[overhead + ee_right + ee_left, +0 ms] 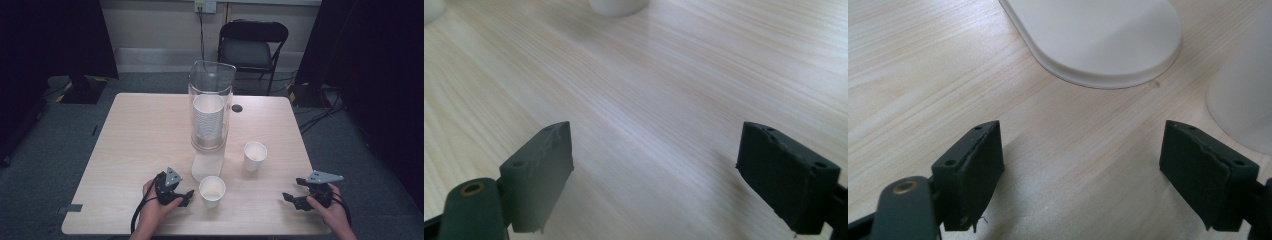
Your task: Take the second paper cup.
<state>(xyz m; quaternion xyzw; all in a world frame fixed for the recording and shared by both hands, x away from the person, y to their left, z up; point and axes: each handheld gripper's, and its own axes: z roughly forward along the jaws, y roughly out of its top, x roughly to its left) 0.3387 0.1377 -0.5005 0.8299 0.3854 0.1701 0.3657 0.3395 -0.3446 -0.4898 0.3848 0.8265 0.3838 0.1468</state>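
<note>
Nearest me, the left gripper (pixel 186 194) and right gripper (pixel 292 198) rest wide open, empty, flanking two paper cups (pixel 212 190) before the cup dispenser (pixel 210 107), probably poised to begin.

A pale wood-grain table (pixel 140 145) carries everything. At its middle stands a clear cup dispenser (pixel 211 105) holding a stack of white cups, on a flat white base (pixel 206 166) whose rounded end lies just ahead of the left gripper's (pixel 186 195) spread jaws. One white paper cup (pixel 212 190) stands on the table just beyond that gripper's right-hand jaw. A second paper cup (pixel 255 155) stands well ahead of the right gripper's (pixel 291 199) spread jaws, with bare wood between. A small dark disc (pixel 237 108) lies near the far edge.
</note>
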